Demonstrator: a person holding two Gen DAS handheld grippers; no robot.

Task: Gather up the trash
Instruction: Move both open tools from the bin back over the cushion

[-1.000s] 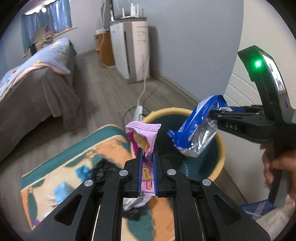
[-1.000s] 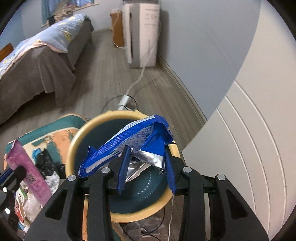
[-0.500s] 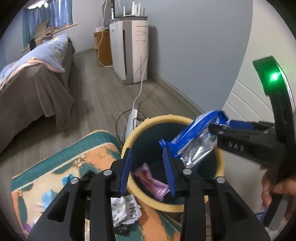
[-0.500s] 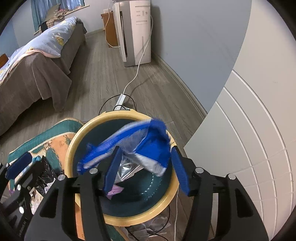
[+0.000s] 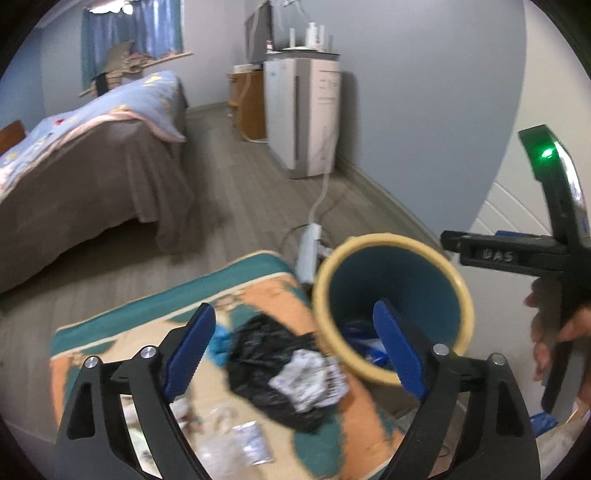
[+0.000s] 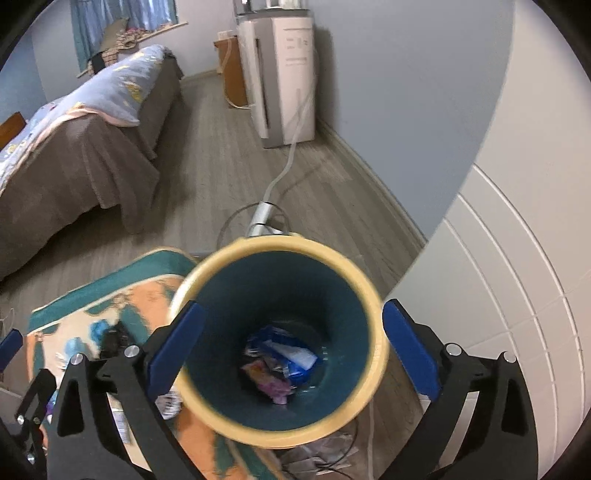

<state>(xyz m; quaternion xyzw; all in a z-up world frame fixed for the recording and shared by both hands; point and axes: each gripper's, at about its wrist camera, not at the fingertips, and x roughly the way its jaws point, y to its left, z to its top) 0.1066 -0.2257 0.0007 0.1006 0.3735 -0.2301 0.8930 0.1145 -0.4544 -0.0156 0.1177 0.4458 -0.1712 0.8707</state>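
The left hand-held gripper (image 5: 295, 347) is opening, nothing between its blue pads (image 5: 190, 349). Below it, a black bag (image 5: 266, 369) and crumpled wrappers (image 5: 310, 380) lie on a patterned mat (image 5: 155, 306) — beside them the yellow-rimmed bin (image 5: 391, 243), blue trash inside.

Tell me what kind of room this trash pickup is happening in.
Most likely a bedroom. A bed with a brown cover and a blue quilt stands on the wood floor, curtains hang at the window, and a white appliance stands by the wall.
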